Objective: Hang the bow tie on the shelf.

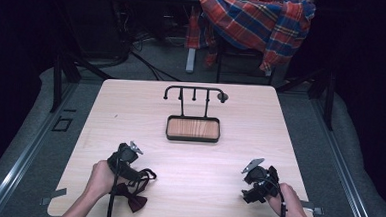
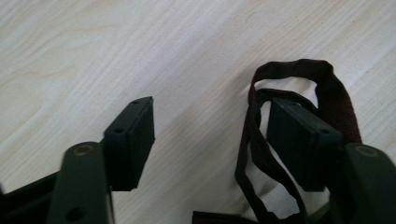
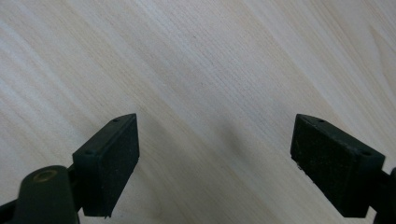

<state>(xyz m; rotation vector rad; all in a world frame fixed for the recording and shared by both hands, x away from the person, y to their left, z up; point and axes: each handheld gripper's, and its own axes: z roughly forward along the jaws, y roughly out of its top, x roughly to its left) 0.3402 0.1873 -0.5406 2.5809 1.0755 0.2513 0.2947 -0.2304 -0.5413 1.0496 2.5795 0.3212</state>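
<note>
A dark red bow tie point(image 1: 131, 199) lies near the table's front left edge, its thin strap point(image 1: 146, 175) reaching right. My left gripper point(image 1: 137, 173) is low over that strap, held by a hand. In the left gripper view my left gripper point(image 2: 210, 121) is open, and the maroon strap point(image 2: 327, 79) loops around the right-hand jaw, one side of the loop running down between the two jaws. My right gripper point(image 1: 252, 192) is at the front right, open wide point(image 3: 215, 135) over bare wood with nothing between its fingers.
A black stand point(image 1: 194, 93) with a bar of hooks rises from a wood-bottomed tray point(image 1: 193, 129) at the table's point(image 1: 240, 116) centre. Behind the table a plaid shirt point(image 1: 258, 19) hangs over a chair.
</note>
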